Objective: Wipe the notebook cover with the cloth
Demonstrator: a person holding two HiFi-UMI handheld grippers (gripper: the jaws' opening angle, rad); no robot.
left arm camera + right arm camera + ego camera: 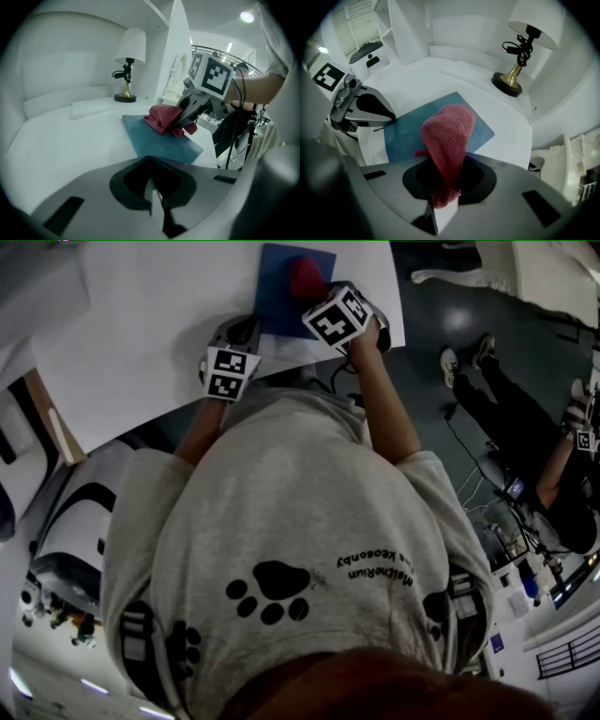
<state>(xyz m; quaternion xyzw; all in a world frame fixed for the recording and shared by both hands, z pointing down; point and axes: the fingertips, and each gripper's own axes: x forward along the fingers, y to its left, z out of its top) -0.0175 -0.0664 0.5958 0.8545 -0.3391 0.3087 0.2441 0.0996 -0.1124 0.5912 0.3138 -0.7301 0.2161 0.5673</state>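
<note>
A blue notebook [281, 292] lies flat on the white table [159, 324]. A red cloth [447, 136] sits bunched on its cover, and my right gripper [443, 206] is shut on the cloth's near end. In the left gripper view the cloth [164, 117] rests on the notebook [159, 143] under the right gripper [182, 122]. My left gripper [153, 206] has its jaws shut with nothing seen between them, at the notebook's near edge. In the right gripper view its tips [391, 116] touch the notebook's [408, 129] left corner.
A brass lamp with a white shade [129, 61] stands at the back of the table, near a white wall. The table's edge [309, 367] runs just in front of my body. Another person [525, 427] sits on the floor to the right.
</note>
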